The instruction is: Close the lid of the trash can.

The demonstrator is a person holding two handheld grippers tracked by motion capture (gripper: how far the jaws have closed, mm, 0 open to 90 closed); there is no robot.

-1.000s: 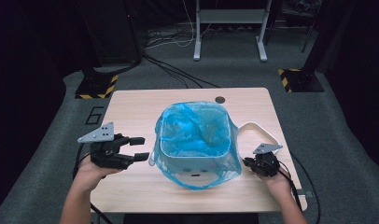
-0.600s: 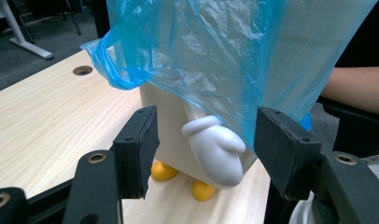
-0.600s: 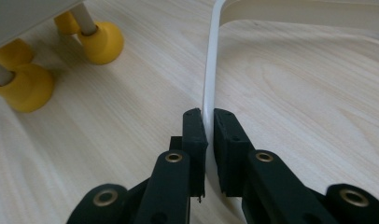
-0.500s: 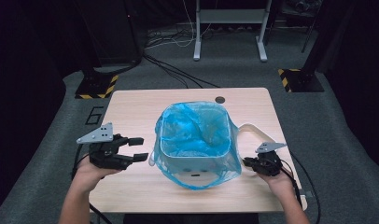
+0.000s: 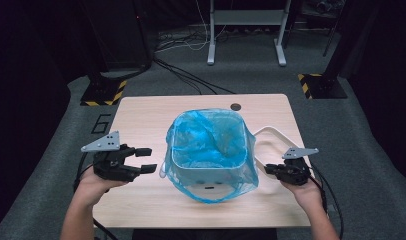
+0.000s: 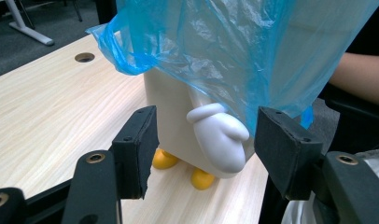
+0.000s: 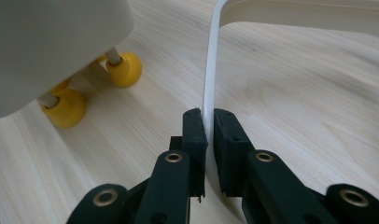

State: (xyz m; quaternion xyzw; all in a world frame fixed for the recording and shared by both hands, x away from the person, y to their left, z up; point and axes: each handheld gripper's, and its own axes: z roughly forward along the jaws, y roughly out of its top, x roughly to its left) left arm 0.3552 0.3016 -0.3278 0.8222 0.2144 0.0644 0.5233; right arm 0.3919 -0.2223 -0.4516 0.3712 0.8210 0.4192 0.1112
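Observation:
A white bin (image 5: 207, 183) on yellow feet (image 7: 125, 68) stands mid-table, lined with a blue plastic bag (image 5: 211, 135) that drapes over its rim and down its sides. My left gripper (image 5: 147, 160) hovers open just left of the bin. In the left gripper view its jaws (image 6: 206, 140) frame the bin's white mitten-shaped flipper (image 6: 220, 140) without touching it. To the right of the bin lies a thin white hoop (image 5: 271, 136). My right gripper (image 5: 268, 170) is shut on the hoop's near edge (image 7: 211, 60), the strip pinched between both pads (image 7: 196, 130).
The wooden table (image 5: 141, 115) has a round cable hole (image 5: 235, 107) behind the bin. A person's forearm (image 6: 360, 74) shows beyond the bag in the left gripper view. Cables and a metal stand (image 5: 246, 30) are on the floor past the table's far edge.
My right gripper has risen a little, still clamped on the white hoop. The left gripper and the bin have stayed put.

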